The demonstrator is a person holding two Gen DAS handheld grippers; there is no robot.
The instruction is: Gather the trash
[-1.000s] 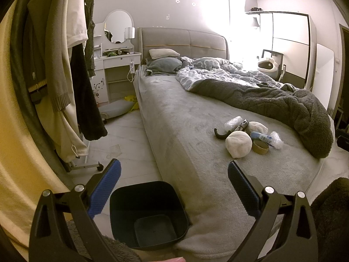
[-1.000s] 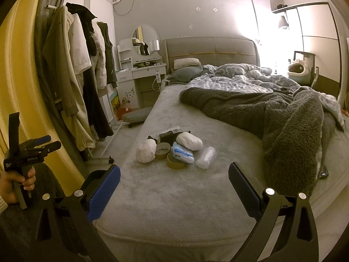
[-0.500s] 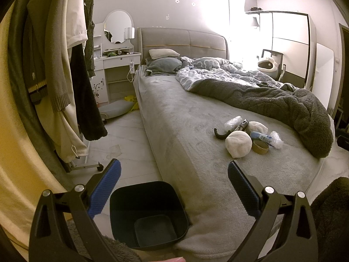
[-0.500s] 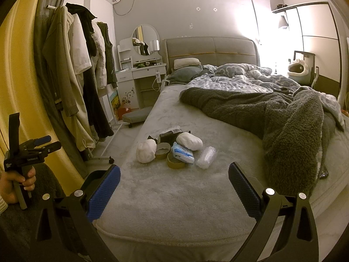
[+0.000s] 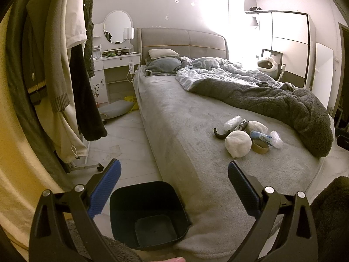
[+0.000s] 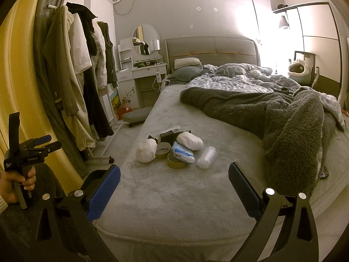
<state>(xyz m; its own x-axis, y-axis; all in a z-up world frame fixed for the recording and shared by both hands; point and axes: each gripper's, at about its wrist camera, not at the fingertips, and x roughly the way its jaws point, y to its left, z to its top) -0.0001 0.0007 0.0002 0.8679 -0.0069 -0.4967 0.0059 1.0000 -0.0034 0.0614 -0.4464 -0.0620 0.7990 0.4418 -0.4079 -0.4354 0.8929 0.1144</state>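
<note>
A small pile of trash lies on the grey bed [image 6: 174, 192]: two crumpled white paper wads [image 6: 146, 151] [image 6: 189, 140], two cardboard tape rolls [image 6: 175, 161], a blue-and-white wrapper [image 6: 182, 152], a clear plastic wrap [image 6: 206, 157] and a dark box [image 6: 169, 135]. In the left wrist view the same pile shows a white wad [image 5: 237, 144] and a tape roll [image 5: 259, 146]. A dark bin [image 5: 148, 214] stands on the floor at the bed's corner, with nothing inside. My left gripper [image 5: 174, 187] hangs open above the bin. My right gripper [image 6: 174, 190] is open over the bed's foot, short of the pile.
A rack of hanging coats [image 6: 74, 83] fills the left side. A dark fleece blanket [image 6: 290, 126] covers the bed's right half. A white dressing table [image 6: 141, 80] stands by the headboard. A hand [image 6: 13, 183] holds the left gripper at the far left.
</note>
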